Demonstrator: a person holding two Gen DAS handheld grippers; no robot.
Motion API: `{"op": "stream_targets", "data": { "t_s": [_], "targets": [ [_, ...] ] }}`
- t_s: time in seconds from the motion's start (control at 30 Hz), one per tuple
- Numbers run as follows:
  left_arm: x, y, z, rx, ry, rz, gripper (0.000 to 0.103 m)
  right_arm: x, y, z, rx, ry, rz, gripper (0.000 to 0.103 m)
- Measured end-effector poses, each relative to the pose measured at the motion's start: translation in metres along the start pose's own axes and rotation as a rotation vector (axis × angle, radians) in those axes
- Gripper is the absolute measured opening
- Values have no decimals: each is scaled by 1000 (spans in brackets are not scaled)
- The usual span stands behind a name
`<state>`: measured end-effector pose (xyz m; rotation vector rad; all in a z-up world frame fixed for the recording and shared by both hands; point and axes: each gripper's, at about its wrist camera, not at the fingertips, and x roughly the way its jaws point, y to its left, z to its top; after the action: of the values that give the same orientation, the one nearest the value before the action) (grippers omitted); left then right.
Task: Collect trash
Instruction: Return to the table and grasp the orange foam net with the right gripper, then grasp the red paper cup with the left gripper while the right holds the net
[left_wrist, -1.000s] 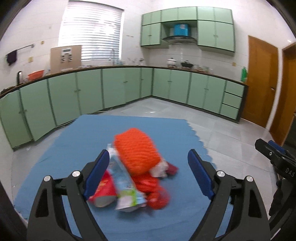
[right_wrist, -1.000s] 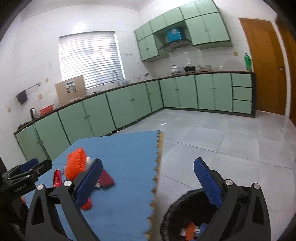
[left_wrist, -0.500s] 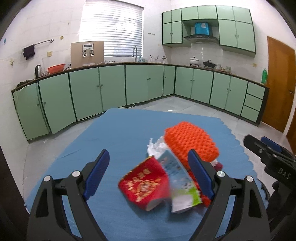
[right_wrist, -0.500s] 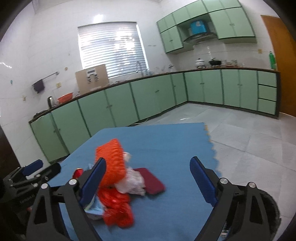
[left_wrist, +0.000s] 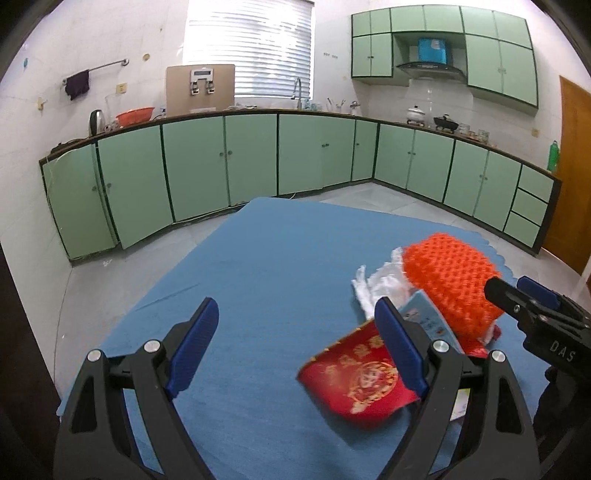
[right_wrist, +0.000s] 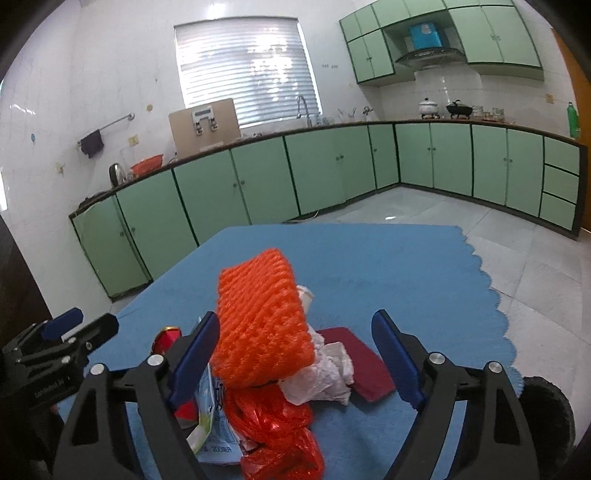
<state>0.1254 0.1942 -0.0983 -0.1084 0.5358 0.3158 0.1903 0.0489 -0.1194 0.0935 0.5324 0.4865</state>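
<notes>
A trash pile lies on the blue mat (left_wrist: 266, 266): an orange foam net (right_wrist: 262, 328) on top, crumpled white plastic (right_wrist: 325, 373), a dark red flat packet (right_wrist: 364, 363), a red plastic bag (right_wrist: 280, 435) and a blue-white wrapper (right_wrist: 214, 417). My right gripper (right_wrist: 295, 356) frames the pile; its jaws are closing, and the pads are not pressing on the net between them. My left gripper (left_wrist: 295, 350) is open over bare mat, left of the pile. A red printed packet (left_wrist: 354, 380) lies by its right finger. The orange net (left_wrist: 454, 277) sits further right.
A black trash bin (right_wrist: 546, 413) stands on the tiled floor off the mat's right edge. Green kitchen cabinets (left_wrist: 251, 158) line the far walls. The right gripper's tip (left_wrist: 532, 306) shows at the edge of the left wrist view, and the left gripper's tip (right_wrist: 62, 343) in the right wrist view.
Both grippers swung left across the mat. The pile slid rightward out from between the left fingers. It came between the right fingers, which narrowed a little, and the bin dropped to the corner.
</notes>
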Motion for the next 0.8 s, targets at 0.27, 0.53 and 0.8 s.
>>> {"op": "stream_targets", "data": {
  "t_s": [0.27, 0.53, 0.8],
  "targets": [
    [4, 1, -6, -11, 18, 1, 84, 14, 9, -4, -16, 67, 73, 50],
    [4, -3, -9, -13, 28, -8, 84, 6, 10, -7, -20, 68, 122, 27],
    [2, -15, -16, -8, 35, -30, 84, -14, 6, -6, -3, 26, 134, 23]
  ]
}}
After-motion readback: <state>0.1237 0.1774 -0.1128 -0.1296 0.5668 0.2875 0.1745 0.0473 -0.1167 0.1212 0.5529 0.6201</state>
